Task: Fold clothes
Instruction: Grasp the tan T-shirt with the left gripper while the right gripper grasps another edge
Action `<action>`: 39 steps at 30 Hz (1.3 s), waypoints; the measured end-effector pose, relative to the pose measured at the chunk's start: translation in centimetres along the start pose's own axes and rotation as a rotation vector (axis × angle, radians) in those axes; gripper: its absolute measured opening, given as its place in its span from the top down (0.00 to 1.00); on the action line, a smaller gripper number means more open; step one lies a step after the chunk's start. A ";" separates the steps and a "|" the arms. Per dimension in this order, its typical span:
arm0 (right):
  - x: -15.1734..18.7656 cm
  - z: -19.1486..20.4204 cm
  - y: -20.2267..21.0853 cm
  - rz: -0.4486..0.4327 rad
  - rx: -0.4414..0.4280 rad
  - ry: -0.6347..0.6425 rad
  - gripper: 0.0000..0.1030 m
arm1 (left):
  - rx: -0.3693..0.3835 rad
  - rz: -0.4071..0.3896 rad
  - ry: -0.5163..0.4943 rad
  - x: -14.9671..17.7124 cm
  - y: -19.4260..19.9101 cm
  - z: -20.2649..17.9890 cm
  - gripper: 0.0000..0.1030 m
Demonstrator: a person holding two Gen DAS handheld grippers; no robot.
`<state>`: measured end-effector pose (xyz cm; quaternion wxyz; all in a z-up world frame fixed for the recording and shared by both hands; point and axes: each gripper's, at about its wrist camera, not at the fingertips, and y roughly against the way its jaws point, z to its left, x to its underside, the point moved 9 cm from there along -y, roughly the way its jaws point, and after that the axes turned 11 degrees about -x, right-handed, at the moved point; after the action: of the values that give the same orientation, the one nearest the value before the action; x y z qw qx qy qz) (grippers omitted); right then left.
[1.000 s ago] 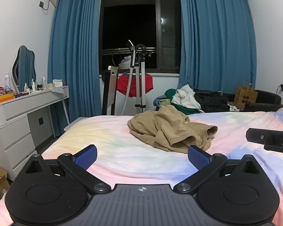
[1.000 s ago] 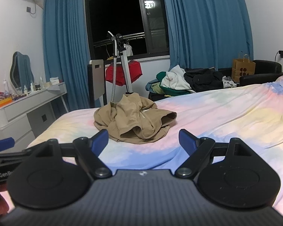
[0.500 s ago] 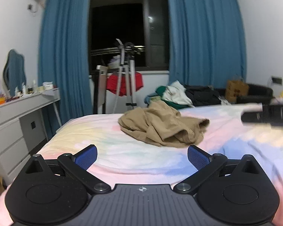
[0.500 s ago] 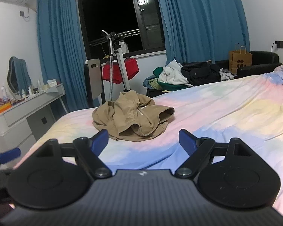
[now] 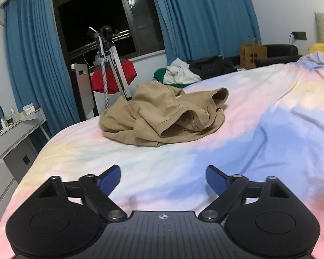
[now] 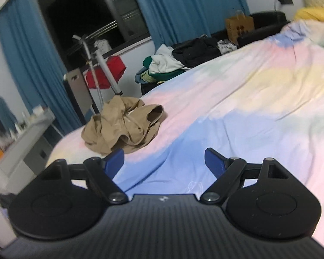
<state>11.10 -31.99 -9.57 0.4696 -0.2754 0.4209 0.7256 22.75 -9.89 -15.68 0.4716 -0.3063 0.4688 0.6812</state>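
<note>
A crumpled tan garment (image 5: 164, 114) lies in a heap on the pastel tie-dye bedspread (image 5: 259, 133), near the bed's far edge. It also shows in the right wrist view (image 6: 123, 127), left of centre. My left gripper (image 5: 163, 178) is open and empty, hovering over the bedspread well short of the garment. My right gripper (image 6: 164, 161) is open and empty, over the blue patch of the bedspread (image 6: 248, 112), with the garment ahead and to its left.
Beyond the bed stand a garment steamer pole (image 5: 112, 64), a red cloth (image 5: 112, 79), and a pile of clothes (image 5: 183, 73). A white dresser (image 5: 10, 142) is at the left. A brown paper bag (image 5: 252, 56) and yellow pillow (image 5: 321, 47) are at the right.
Both views have swung and tilted. The left gripper moved toward the garment, which looks larger. The right gripper shifted right, so the garment sits further left. Both stayed open.
</note>
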 end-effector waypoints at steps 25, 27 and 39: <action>2.2 -6.3 -5.3 0.086 0.001 -0.128 0.19 | 0.033 -0.176 0.104 -13.1 -8.3 -1.1 0.98; 1.8 -5.8 -5.1 0.060 -0.015 -0.111 0.19 | 0.059 -0.199 0.157 -14.2 -5.7 1.0 0.98; 1.4 1.0 -3.4 0.029 -0.187 0.086 0.19 | 0.127 -0.256 0.255 -11.0 7.8 9.3 0.98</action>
<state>13.58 -29.77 -11.39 0.4128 -0.3428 0.3754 0.7558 19.80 -6.13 -0.03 0.5095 -0.4167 0.5242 0.5404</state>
